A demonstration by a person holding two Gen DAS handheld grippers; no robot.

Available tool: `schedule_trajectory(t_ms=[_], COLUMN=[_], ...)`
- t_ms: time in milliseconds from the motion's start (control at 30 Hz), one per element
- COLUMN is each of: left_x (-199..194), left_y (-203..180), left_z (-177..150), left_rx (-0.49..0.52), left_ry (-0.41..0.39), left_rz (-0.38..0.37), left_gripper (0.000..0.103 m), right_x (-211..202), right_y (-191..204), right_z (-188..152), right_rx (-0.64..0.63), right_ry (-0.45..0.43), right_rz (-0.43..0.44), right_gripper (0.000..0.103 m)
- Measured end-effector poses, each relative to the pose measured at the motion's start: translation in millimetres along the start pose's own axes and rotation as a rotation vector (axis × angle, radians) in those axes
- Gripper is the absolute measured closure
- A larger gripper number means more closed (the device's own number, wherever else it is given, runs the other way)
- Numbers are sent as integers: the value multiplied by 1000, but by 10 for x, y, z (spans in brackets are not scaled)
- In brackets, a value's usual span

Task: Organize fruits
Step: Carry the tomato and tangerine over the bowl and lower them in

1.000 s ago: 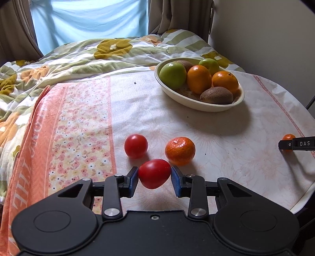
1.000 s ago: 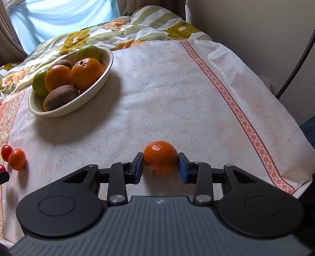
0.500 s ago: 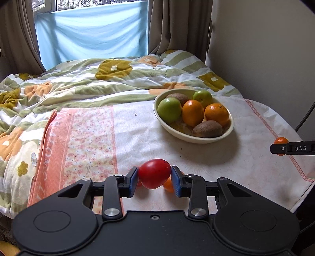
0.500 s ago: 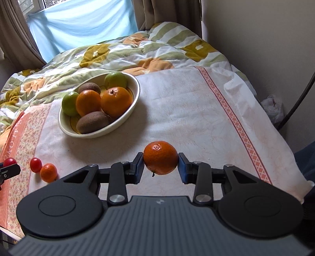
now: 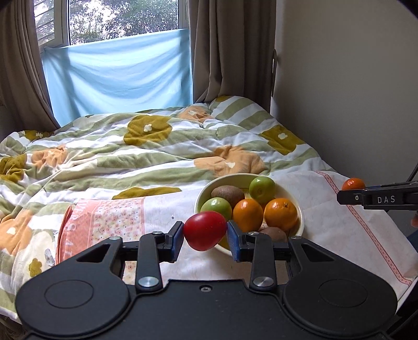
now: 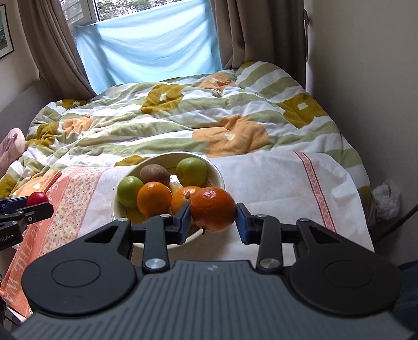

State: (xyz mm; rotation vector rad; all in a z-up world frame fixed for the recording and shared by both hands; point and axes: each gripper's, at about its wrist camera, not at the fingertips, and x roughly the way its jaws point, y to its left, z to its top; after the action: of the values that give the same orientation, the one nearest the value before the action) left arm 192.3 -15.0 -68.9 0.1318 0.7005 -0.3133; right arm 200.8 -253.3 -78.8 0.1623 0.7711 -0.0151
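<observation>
Fingers [image 5: 177,242] of the left gripper [image 5: 205,242] clamp a red tomato [image 5: 205,230] from both sides, their blue pads pressed against its skin, and it hangs clear of the bench [image 5: 339,235] below. On the right gripper [image 6: 213,222] the fingers [image 6: 241,223] are closed on a small orange mandarin [image 6: 213,209], likewise lifted off the cloth.

Both fruits sit in the air on the near side of a cream bowl [image 6: 218,176] that rests on the bench's white and pink-patterned cloth [image 6: 274,177]. Inside the bowl lie two green apples [image 6: 192,171], two oranges [image 6: 154,199] and two kiwis [image 5: 227,193]; a pale piece between them may be a banana, though it is mostly covered.

From the left wrist view the right gripper reaches in at the far right edge, its mandarin showing just above the black finger. From the right wrist view the left gripper enters at the left edge with the tomato in its tip.

Beyond the bench spreads a bed with a striped, flowered quilt [image 5: 156,146], and past that a window [image 5: 117,18] half covered by a light blue sheet [image 5: 117,75] between brown curtains [image 5: 230,47].
</observation>
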Motion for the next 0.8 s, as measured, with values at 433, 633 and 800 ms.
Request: schedule_trajectory(t_ms=[433, 633, 800], left_x=[915, 1207, 1295], left_y=[-331, -371, -376], left_z=[232, 142, 80], left_rx=[-25, -34, -42], left_ry=[118, 183, 212], left_rz=[32, 64, 72], left_gripper=[64, 64, 63], right_x=[809, 1150, 1324], right_y=[-80, -45, 3], right_z=[511, 529, 540], right_rx=[-136, -178, -198], right_ry=[91, 146, 169], right_rz=[133, 187, 215], right_gripper=[52, 52, 52])
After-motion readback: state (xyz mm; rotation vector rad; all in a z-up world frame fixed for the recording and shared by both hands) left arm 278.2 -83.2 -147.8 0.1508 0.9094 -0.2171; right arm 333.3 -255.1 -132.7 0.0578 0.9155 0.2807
